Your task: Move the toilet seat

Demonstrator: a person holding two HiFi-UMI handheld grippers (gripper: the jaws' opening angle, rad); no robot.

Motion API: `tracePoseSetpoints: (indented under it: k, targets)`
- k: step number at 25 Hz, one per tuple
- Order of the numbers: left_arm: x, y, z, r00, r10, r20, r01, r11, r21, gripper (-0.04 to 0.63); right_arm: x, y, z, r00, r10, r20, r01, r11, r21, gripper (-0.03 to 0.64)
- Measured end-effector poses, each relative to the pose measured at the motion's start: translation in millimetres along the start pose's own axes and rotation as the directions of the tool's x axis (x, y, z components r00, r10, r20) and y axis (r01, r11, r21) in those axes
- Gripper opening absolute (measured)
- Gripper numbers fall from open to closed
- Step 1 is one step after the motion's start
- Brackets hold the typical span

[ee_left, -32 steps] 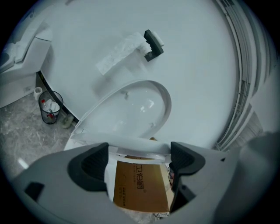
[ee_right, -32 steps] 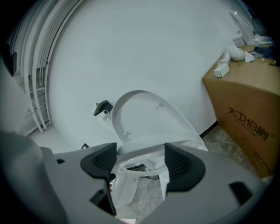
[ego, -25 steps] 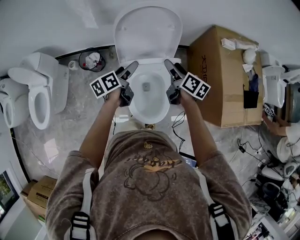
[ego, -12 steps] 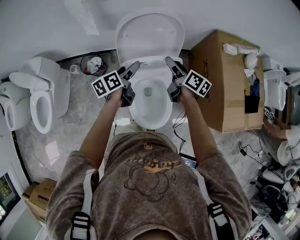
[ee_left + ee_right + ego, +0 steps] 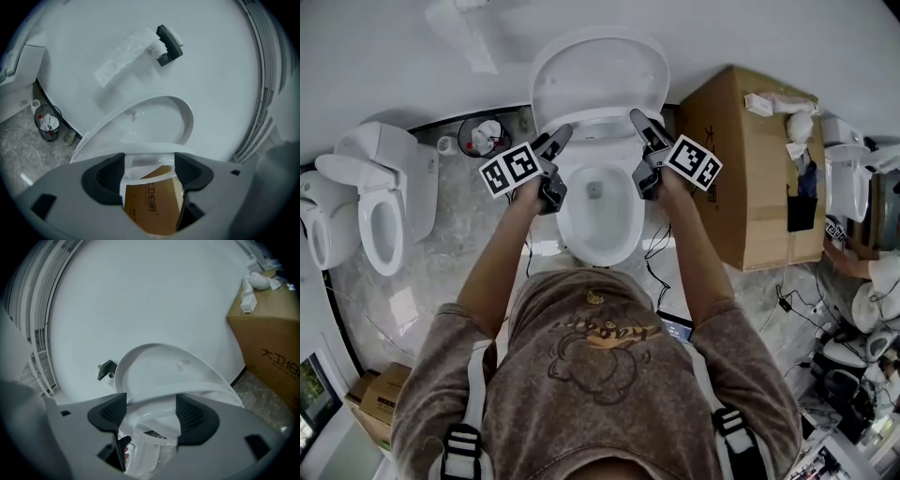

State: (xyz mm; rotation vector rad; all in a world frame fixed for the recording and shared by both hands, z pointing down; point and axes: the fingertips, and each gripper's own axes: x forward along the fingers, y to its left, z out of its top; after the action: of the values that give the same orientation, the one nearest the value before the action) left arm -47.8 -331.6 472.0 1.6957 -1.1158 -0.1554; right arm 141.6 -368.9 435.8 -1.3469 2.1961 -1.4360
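At 12 o'clock of the toilet bowl (image 5: 598, 246), the toilet seat (image 5: 598, 80) stands raised against the wall. Left gripper (image 5: 560, 136) at its 7 o'clock: jaws spread, just been closing, seat edge between them, not squeezed. Right gripper (image 5: 637, 120) at 5 o'clock: jaws spread, seat edge between them. Cardboard box (image 5: 741, 169) at 3 o'clock.

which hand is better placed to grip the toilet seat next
Right, probably: the right gripper has its open fingers astride the toilet seat; the white ring fills most of their gap.
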Motion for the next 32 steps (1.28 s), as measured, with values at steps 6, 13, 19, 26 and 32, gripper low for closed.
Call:
tracePoseSetpoints:
  k: [6,13,19,26,32]
  targets:
    - [9,1,10,1.000,-0.009,0.001,0.009,1.000,-0.021,0.321,12,-2,10,1.000,-0.008,0.011,0.008,1.000,0.004,0.328]
    - [16,5,20,1.000,-0.023,-0.004,0.023,1.000,-0.020,0.316,27,-3,17,1.000,-0.002,0.018,0.002,1.000,0.005,0.331]
    - [24,6,29,1.000,-0.024,-0.010,0.024,1.000,-0.014,0.314,40,-5,26,1.000,-0.004,0.020,0.003,1.000,0.015,0.331]
    - [32,8,37,1.000,-0.027,-0.013,0.027,1.000,-0.002,0.311,53,-8,34,1.000,-0.003,0.028,0.003,1.000,0.029,0.345]
    - [39,9,42,1.000,-0.022,-0.012,0.022,1.000,0.016,0.313,62,-10,39,1.000,-0.008,0.023,0.007,1.000,0.027,0.347]
